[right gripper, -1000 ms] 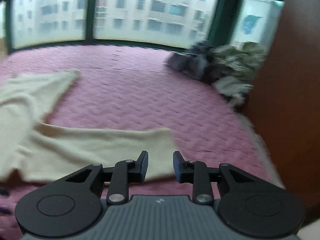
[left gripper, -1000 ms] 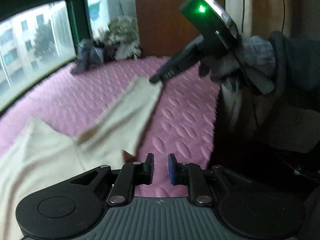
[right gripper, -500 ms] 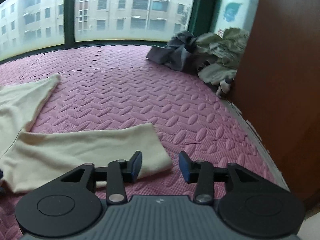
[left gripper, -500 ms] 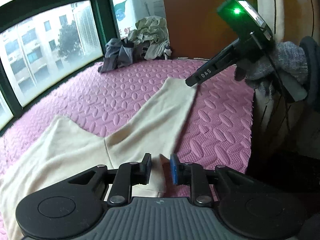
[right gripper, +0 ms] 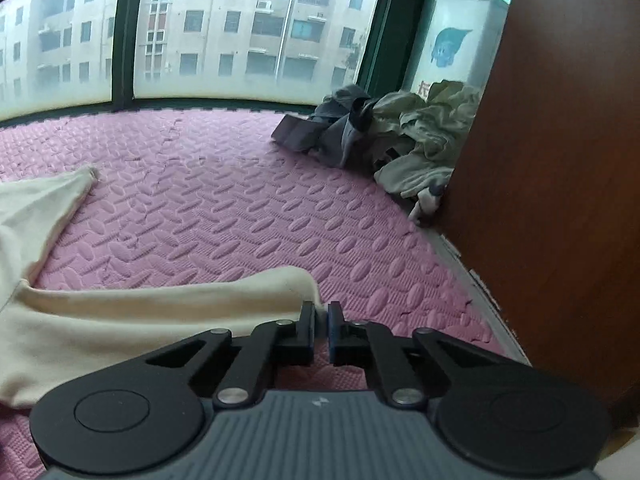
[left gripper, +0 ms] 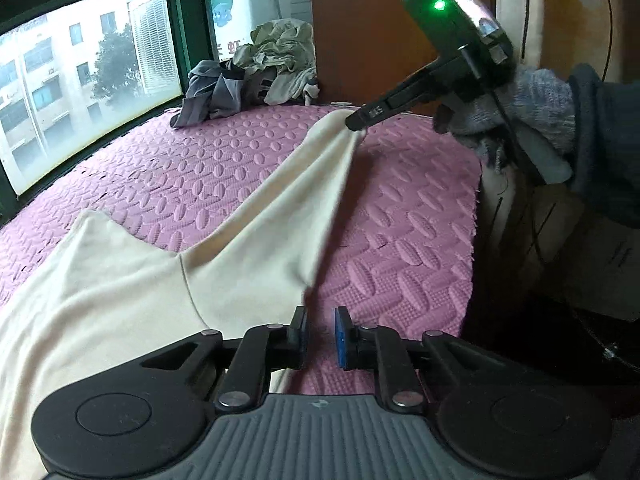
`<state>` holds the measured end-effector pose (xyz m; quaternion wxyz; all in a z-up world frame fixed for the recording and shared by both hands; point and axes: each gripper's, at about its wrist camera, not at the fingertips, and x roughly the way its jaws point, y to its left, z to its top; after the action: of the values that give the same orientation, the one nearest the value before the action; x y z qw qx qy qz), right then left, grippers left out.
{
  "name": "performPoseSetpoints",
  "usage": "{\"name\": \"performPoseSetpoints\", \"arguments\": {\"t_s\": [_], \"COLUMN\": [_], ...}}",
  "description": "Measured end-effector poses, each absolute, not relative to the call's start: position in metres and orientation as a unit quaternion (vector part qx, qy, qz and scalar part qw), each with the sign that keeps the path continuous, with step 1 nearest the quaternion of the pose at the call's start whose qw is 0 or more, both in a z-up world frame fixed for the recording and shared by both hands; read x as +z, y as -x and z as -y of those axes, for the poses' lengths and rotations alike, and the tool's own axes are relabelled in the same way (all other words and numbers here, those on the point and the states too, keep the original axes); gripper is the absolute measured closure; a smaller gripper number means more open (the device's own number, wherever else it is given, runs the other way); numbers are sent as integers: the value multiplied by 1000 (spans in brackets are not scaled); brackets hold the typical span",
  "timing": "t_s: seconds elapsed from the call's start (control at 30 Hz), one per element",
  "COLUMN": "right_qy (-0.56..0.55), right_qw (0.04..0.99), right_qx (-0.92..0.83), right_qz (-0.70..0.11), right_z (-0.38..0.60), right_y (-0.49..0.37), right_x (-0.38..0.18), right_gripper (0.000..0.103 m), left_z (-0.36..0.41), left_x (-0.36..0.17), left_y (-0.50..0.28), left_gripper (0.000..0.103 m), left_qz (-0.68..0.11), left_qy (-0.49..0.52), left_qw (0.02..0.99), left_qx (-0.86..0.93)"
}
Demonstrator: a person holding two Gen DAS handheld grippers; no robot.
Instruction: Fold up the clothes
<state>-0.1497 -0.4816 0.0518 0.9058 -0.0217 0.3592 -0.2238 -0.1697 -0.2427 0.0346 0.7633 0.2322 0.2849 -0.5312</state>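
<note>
A cream garment (left gripper: 260, 240) lies spread on the pink foam mat (left gripper: 404, 236); it looks like trousers, with two legs. In the left wrist view, my right gripper (left gripper: 354, 124) pinches the far end of one leg and holds it just off the mat. A gloved hand (left gripper: 520, 112) holds that gripper. In the right wrist view, my right gripper (right gripper: 321, 322) is shut on the leg's corner, and the cream garment (right gripper: 160, 304) trails off to the left. My left gripper (left gripper: 321, 332) stands open low over the mat. The garment's near edge lies by its left finger, with nothing between the pads.
A pile of grey and olive clothes (right gripper: 380, 132) sits in the far corner of the mat (right gripper: 240, 208), against a brown wooden panel (right gripper: 560, 160). Windows with dark green frames (right gripper: 124, 40) run along the far side. The mat's right edge (left gripper: 476, 208) drops off beside the person.
My right gripper has gone from open to shut on the end of the trouser leg and raised it slightly. My left gripper stayed open near the garment's near edge.
</note>
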Motion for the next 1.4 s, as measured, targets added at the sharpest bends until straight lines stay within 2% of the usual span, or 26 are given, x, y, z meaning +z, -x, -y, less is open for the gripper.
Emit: {"name": "performPoseSetpoints", "arguments": {"t_s": [0.07,0.27,0.3,0.37,0.47,0.67,0.8,1.03,1.4], "right_qy": [25,21,20,14,10,24,31,56,86], "right_qw": [899,905,909,917,920,907,915,928,889], "right_qx": [-228,-230,-224,-206,-182,-164,-137,19,246], "right_qz": [-374,-356,-351,-342,-347,-388,-377,-368,-376], "right_z": [483,482,481,478,473,464,450,377,255], "right_y": [144,145,144,137,122,99,111,140,171], "right_x": [46,56,59,62,58,40,54,78,83], "right_gripper": [87,81,74,68,68,68,68,68,68], "left_z": [243,237,236,238,238,207,161,86,85], "left_x": [35,48,50,48,43,56,73,83,64], "left_y": [174,172,169,160,159,176,170,162,164], "left_gripper": [87,85,83,83,83,79,78,78,76], "left_qz": [-285,-264,-263,-279,-298,-279,-271,-280,-294], "left_qy": [-237,-226,-219,-205,-199,-214,-201,-200,-206], "left_qw": [757,774,780,788,788,789,813,846,839], "left_qx": [-537,-530,-524,-509,-501,-505,-475,-407,-409]}}
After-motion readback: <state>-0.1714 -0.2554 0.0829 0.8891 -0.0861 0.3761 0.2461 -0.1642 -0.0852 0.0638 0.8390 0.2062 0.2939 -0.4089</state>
